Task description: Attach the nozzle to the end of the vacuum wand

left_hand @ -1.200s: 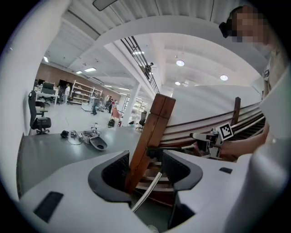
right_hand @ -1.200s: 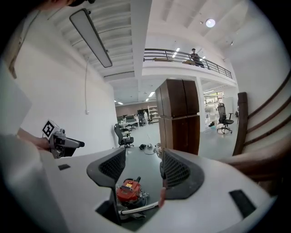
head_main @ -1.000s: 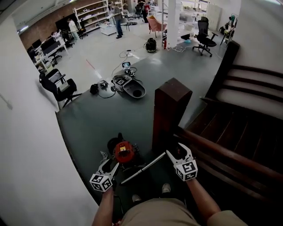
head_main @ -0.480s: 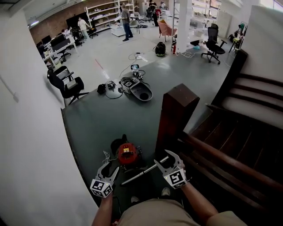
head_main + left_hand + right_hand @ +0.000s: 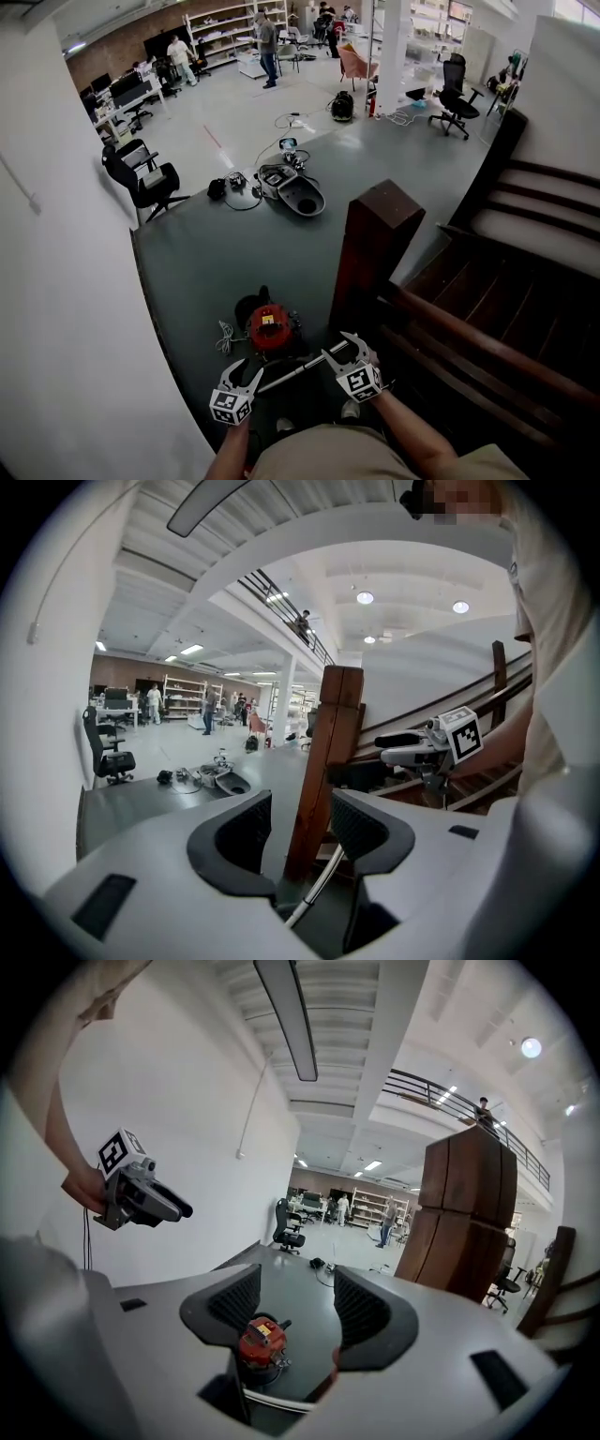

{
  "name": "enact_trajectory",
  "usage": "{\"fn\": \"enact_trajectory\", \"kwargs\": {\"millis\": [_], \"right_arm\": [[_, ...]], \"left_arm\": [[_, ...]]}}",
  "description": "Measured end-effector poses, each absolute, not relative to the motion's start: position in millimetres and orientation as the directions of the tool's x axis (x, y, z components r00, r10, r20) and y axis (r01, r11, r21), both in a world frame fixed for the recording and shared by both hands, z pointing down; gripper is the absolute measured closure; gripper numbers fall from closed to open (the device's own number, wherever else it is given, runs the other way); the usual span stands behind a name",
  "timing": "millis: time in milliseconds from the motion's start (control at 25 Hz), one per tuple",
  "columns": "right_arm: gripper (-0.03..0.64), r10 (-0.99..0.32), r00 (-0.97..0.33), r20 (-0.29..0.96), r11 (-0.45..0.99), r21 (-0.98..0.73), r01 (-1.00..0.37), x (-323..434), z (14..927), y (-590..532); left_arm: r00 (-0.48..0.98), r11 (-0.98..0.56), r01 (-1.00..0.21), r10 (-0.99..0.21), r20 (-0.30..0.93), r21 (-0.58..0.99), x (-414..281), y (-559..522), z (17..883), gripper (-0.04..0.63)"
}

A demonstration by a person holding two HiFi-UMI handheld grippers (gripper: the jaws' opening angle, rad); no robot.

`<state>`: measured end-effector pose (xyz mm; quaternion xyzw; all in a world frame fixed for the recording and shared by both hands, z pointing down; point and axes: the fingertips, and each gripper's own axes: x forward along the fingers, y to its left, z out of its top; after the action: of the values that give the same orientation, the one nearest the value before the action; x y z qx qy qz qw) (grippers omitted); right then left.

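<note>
Your left gripper, jaws just narrowed, and right gripper both hang spread and empty over the slim silver metal vacuum wand at the foot of the dark wooden newel post, so a glancing pinch may roll it.

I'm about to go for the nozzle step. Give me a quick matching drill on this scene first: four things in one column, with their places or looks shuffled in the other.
Things:
1. vacuum body
2. vacuum wand
3. wooden post
4. office chair

Descriptions:
a. thin and silver, slanting low in the head view
b. black, far off near the white wall at the left
c. red-topped, on the dark floor
d. upright at the foot of the stairs

Pairs: 1-c, 2-a, 3-d, 4-b.
</note>
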<state>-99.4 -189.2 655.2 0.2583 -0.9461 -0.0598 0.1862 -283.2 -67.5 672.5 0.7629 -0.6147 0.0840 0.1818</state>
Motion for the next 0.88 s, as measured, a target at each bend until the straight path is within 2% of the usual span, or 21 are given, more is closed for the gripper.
{"fn": "enact_trajectory", "kwargs": {"millis": [360, 760, 800, 840, 880], "right_arm": [[0.397, -0.470, -0.762, 0.446, 0.876, 0.127, -0.466, -86.2, 725.7, -190.5], [0.397, -0.470, -0.763, 0.443, 0.833, -0.063, -0.550, -63.2, 736.5, -194.0], [0.406, -0.474, -0.752, 0.459, 0.828, -0.059, -0.558, -60.0, 738.9, -194.7], [0.491, -0.477, -0.739, 0.475, 0.824, -0.052, -0.565, -56.8, 740.7, -195.5], [0.525, -0.479, -0.731, 0.486, 0.820, -0.050, -0.570, -54.3, 741.1, -195.9]], "left_arm": [[0.224, -0.162, -0.972, -0.853, 0.471, 0.169, -281.3, -65.8, 727.0, 0.387], [0.254, -0.182, -0.965, -0.837, 0.485, 0.191, -270.0, -63.3, 736.6, 0.403], [0.257, -0.185, -0.964, -0.836, 0.486, 0.192, -268.7, -63.0, 737.3, 0.403], [0.258, -0.186, -0.963, -0.835, 0.486, 0.193, -267.8, -62.8, 737.6, 0.403], [0.260, -0.187, -0.963, -0.834, 0.487, 0.193, -267.0, -62.5, 737.6, 0.403]]}}
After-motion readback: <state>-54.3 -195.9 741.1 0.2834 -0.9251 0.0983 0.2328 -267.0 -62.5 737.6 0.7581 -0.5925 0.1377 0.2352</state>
